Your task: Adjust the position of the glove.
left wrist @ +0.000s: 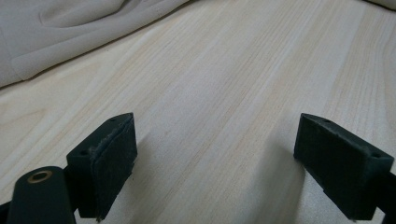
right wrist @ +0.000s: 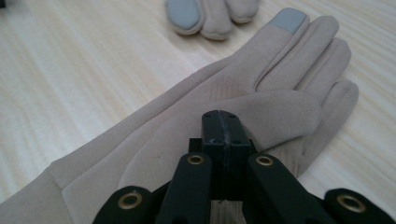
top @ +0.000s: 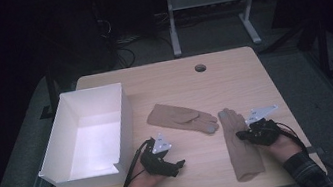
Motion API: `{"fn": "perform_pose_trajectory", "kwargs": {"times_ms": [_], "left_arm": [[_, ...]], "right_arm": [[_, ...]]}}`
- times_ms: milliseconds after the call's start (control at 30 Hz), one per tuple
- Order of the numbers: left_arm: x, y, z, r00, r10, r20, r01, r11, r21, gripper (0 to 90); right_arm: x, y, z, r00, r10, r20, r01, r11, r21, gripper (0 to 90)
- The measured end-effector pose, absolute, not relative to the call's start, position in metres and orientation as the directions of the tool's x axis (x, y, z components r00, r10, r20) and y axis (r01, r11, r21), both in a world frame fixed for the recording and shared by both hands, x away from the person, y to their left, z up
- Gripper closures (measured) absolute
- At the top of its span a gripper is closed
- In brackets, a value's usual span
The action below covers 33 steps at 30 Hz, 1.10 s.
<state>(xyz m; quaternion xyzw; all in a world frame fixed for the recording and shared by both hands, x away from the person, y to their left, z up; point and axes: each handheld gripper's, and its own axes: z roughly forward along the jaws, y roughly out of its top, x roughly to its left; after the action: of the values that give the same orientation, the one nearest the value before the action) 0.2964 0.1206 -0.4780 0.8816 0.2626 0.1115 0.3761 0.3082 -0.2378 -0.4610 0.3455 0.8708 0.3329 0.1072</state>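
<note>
Bare tabletop (top: pixel 182 172) lies between the two tongs. The tall white box (top: pixel 88 136) blocks the left side. Two gloves, one (top: pixel 178 117) and another (top: pixel 239 148), lie flat.

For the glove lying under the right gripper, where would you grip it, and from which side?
Probably at the cuff end of the near glove, coming down from above. It lies flat on the table, cuff toward the person, so there's no raised edge; the wide cuff gives more fabric to pinch than the thin fingers. The right gripper, jaws together, sits over its palm.
</note>
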Motion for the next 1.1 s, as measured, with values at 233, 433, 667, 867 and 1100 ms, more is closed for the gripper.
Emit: {"fn": "perform_pose_trajectory", "kwargs": {"times_ms": [233, 433, 667, 867, 1100], "left_arm": [[0.296, 0.121, -0.478, 0.837, 0.547, -0.001, 0.379, -0.580, 0.721, 12.5], [0.296, 0.121, -0.478, 0.837, 0.547, -0.001, 0.379, -0.580, 0.721, 12.5], [0.297, 0.120, -0.478, 0.836, 0.548, 0.002, 0.380, -0.582, 0.719, 12.5], [0.298, 0.120, -0.478, 0.836, 0.549, 0.003, 0.380, -0.583, 0.718, 12.5], [0.298, 0.120, -0.477, 0.837, 0.547, 0.002, 0.380, -0.585, 0.716, 12.4]], "right_arm": [[0.305, -0.241, -0.455, -0.731, 0.682, 0.032, 0.515, 0.520, 0.682, 82.7], [0.309, -0.259, -0.452, -0.662, 0.750, 0.013, 0.532, 0.457, 0.713, 64.5], [0.322, -0.289, -0.462, -0.554, 0.832, 0.020, 0.587, 0.373, 0.719, 39.6], [0.332, -0.304, -0.470, -0.478, 0.878, 0.025, 0.615, 0.314, 0.724, 29.4], [0.338, -0.306, -0.477, -0.441, 0.897, 0.027, 0.636, 0.291, 0.714, 25.4]]}}
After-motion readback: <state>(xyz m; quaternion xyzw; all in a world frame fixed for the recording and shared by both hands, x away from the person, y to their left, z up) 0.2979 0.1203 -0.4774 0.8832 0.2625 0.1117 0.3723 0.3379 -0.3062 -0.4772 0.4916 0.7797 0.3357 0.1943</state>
